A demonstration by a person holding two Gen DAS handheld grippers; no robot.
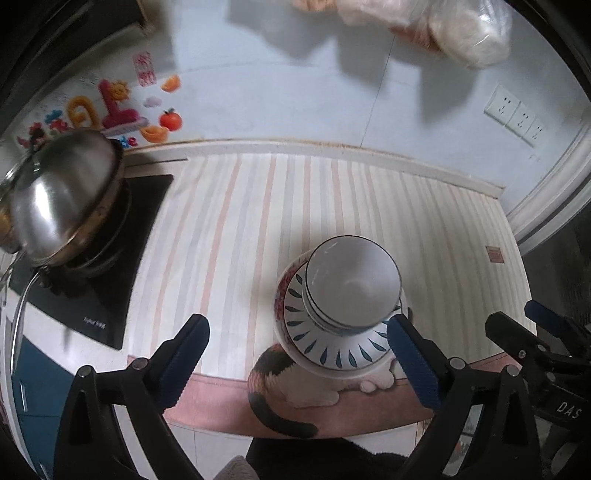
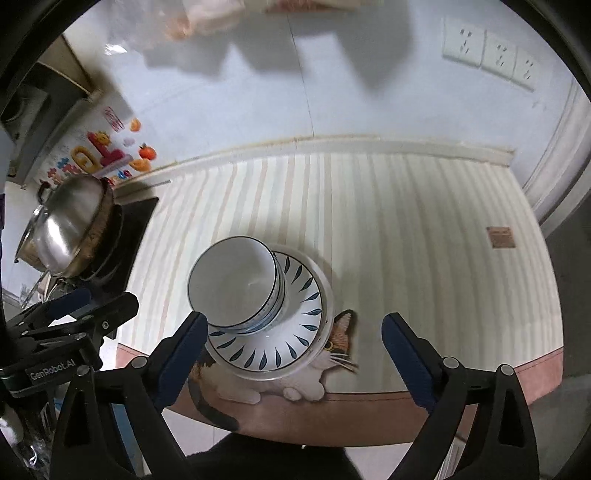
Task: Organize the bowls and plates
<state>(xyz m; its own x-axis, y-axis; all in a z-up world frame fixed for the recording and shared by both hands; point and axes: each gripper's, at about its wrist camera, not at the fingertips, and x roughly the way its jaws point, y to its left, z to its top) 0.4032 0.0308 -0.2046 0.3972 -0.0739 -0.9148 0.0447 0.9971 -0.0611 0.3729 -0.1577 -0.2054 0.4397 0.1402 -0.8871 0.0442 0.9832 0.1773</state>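
Note:
A stack of white bowls with dark rims (image 1: 352, 282) sits on a white plate with blue leaf marks (image 1: 325, 349), near the front edge of the striped mat. The same bowls (image 2: 236, 284) and plate (image 2: 295, 332) show in the right wrist view. My left gripper (image 1: 299, 360) is open and empty, with the stack just beyond its right finger (image 1: 410, 358). My right gripper (image 2: 295, 358) is open and empty, with the stack beside its left finger (image 2: 184, 354). Each gripper shows at the edge of the other's view.
A steel pot with a lid (image 1: 62, 199) stands on a black cooktop (image 1: 110, 295) at the left. The striped mat (image 1: 332, 206) has a cat picture (image 2: 332, 354) at its front edge. Wall sockets (image 2: 487, 51) and hanging plastic bags (image 1: 443, 29) are behind.

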